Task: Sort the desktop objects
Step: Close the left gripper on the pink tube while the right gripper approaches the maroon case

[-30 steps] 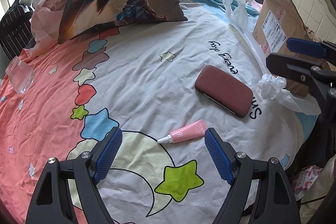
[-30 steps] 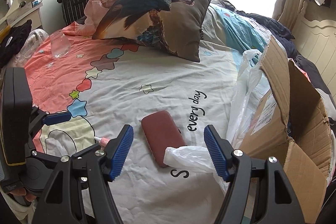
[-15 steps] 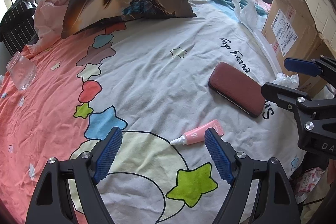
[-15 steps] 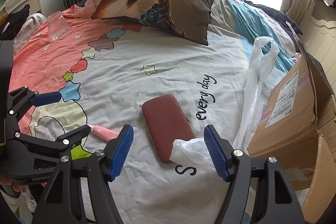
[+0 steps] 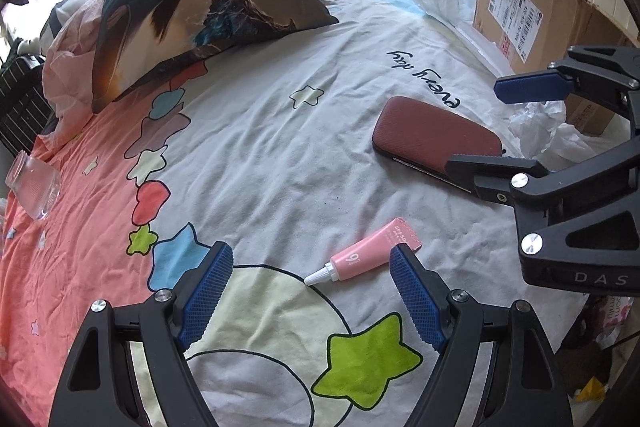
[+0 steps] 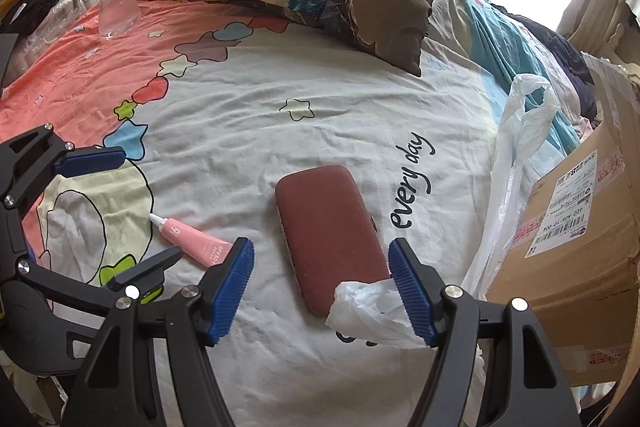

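I am working from the maroon case (image 6: 330, 237), which is lying flat on the bed (image 5: 260, 155), and going left to right from there. Well left of the case, a glass jar (image 5: 34, 187) is lying on the pink part of the sheet. Just left of the case is the pink tube (image 5: 370, 255), cap pointing away from it. I am holding my left tool (image 5: 310, 297) released over the tube, jaws wide, nothing between the pads. The tube is looking light and soft (it would squash), so I would pinch it across the middle of its body. Over the case itself I am holding my right tool (image 6: 322, 287), also released and grasping nothing. The case is looking stiff and a little grippy, so I would take it across its narrow width. Touching its near right corner is a white plastic bag (image 6: 372, 307), flimsy and likely to snag. Right of that is standing an open cardboard box (image 6: 576, 259).
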`<move>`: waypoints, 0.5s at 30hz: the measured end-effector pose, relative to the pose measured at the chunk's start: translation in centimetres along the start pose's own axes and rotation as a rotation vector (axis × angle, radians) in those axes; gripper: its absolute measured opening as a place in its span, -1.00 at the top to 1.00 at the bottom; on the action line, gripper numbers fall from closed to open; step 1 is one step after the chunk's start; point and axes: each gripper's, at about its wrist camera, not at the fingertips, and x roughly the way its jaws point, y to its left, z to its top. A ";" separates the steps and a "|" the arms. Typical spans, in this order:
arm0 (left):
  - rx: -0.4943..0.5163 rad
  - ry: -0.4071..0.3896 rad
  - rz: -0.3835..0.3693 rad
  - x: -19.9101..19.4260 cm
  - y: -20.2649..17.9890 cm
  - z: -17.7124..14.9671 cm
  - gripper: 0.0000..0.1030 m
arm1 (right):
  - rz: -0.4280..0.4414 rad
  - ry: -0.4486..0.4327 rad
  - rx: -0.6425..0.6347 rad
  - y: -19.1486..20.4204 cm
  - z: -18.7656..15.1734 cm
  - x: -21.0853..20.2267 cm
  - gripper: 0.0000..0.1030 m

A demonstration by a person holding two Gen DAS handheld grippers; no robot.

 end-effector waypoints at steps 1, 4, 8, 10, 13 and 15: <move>0.008 0.005 -0.003 0.2 -0.1 0.0 -0.62 | 0.001 0.006 -0.002 -0.1 0.0 0.3 -0.28; 0.030 0.020 -0.013 0.9 -0.6 -0.2 -0.62 | 0.007 0.017 0.002 -0.4 0.0 0.9 -0.28; 0.052 0.038 -0.029 1.7 -1.2 -0.4 -0.62 | 0.013 0.020 0.014 -0.7 0.1 1.3 -0.28; 0.059 0.045 -0.033 2.1 -1.4 -0.4 -0.62 | 0.013 0.020 0.019 -0.9 0.1 1.4 -0.28; 0.057 0.043 -0.041 2.4 -1.4 -0.4 -0.62 | 0.017 0.022 0.025 -1.0 0.1 1.6 -0.28; 0.057 0.041 -0.045 2.5 -1.4 -0.2 -0.62 | 0.016 0.025 0.027 -1.1 0.1 1.8 -0.28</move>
